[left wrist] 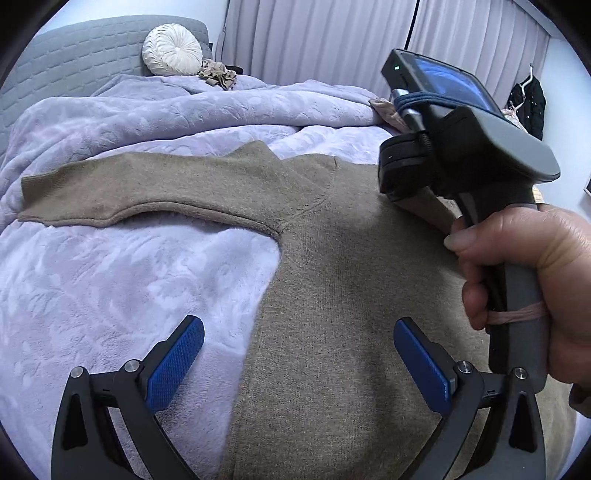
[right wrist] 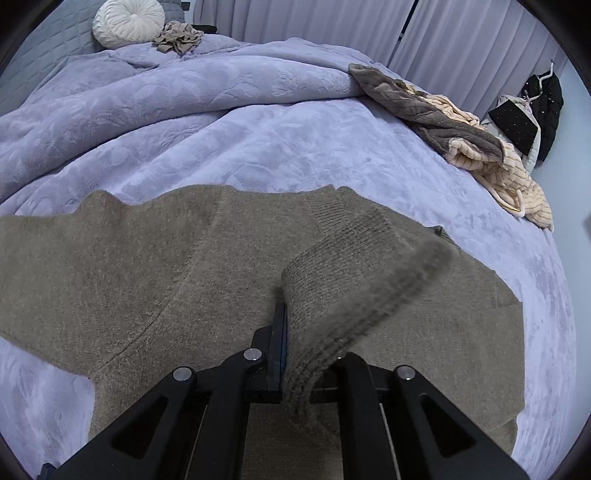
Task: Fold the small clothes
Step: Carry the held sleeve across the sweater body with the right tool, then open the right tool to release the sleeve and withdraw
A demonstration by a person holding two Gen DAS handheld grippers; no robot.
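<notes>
A brown knit sweater (left wrist: 332, 280) lies flat on the lilac blanket (left wrist: 122, 280), its left sleeve (left wrist: 122, 192) stretched out to the left. My left gripper (left wrist: 295, 365) is open and empty, just above the sweater's left side edge. My right gripper (right wrist: 291, 332) is shut on the sweater's right sleeve cuff (right wrist: 351, 291) and holds it lifted over the sweater's body (right wrist: 147, 266). In the left wrist view the right gripper's handle (left wrist: 517, 295) and the hand on it hover over the sweater's right shoulder.
A round white cushion (right wrist: 127, 22) and a crumpled tan garment (right wrist: 179, 37) lie at the head of the bed. A pile of brown and cream clothes (right wrist: 469, 147) sits at the bed's right edge. Curtains (right wrist: 332, 26) hang behind.
</notes>
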